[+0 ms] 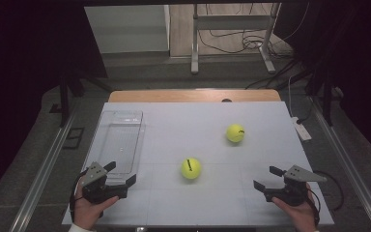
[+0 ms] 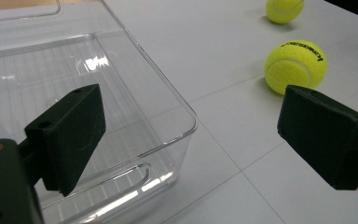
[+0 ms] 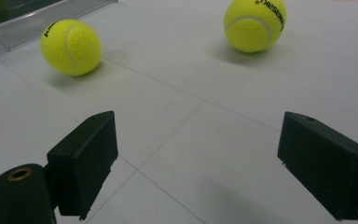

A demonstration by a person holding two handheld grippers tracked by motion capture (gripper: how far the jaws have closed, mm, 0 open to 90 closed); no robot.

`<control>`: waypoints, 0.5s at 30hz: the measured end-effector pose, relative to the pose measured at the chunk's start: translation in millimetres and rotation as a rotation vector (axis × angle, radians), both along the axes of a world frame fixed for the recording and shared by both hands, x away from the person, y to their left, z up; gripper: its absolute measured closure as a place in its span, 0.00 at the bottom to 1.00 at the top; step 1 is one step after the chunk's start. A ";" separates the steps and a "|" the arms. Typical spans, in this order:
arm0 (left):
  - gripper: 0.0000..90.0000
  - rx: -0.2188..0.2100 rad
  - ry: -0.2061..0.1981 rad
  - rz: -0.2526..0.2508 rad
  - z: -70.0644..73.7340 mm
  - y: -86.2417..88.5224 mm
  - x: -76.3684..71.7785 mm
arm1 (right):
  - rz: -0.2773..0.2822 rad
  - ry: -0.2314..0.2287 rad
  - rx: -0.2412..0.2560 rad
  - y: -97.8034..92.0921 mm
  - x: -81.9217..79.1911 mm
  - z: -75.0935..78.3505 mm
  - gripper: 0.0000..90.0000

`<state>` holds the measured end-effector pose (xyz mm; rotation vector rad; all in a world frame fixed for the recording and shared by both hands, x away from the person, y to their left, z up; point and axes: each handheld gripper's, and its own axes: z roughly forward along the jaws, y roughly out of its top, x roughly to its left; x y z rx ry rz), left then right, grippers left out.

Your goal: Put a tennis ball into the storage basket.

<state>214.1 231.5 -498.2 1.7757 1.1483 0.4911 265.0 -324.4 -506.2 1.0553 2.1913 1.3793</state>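
At the near edge of the white counter [image 1: 251, 121], a person's left hand [image 1: 88, 209] is holding the left gripper [image 1: 121, 175] with its jaws spread wide and nothing between them. From the left gripper view, that gripper [image 2: 186, 135] is pointing over the near corner of a clear plastic bin [image 2: 186, 122], with one jaw lying over the bin's inside and the other over bare counter. Seen from above, the bin [image 1: 107, 145] is sitting along the counter's left side, just beyond the left gripper.

On the near right, the person's right hand [image 1: 299, 210] is holding the right gripper [image 1: 266, 177], jaws likewise parted and empty, and hovering over bare counter. In the right gripper view, this gripper [image 3: 198, 158] is facing two yellow tennis balls.

The nearer ball [image 1: 191, 168] is resting near the counter's middle, between the two grippers and a little beyond them, apart from both. The farther ball [image 1: 235, 133] is lying farther back and to the right, well apart from the first. Both balls are sitting outside the bin, and black lettering is showing on each.
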 end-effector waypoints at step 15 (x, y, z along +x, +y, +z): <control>0.10 0.000 -0.003 -0.004 1.9 -0.4 -1.5 | -0.005 -0.007 -0.007 0.3 -0.9 0.6 0.14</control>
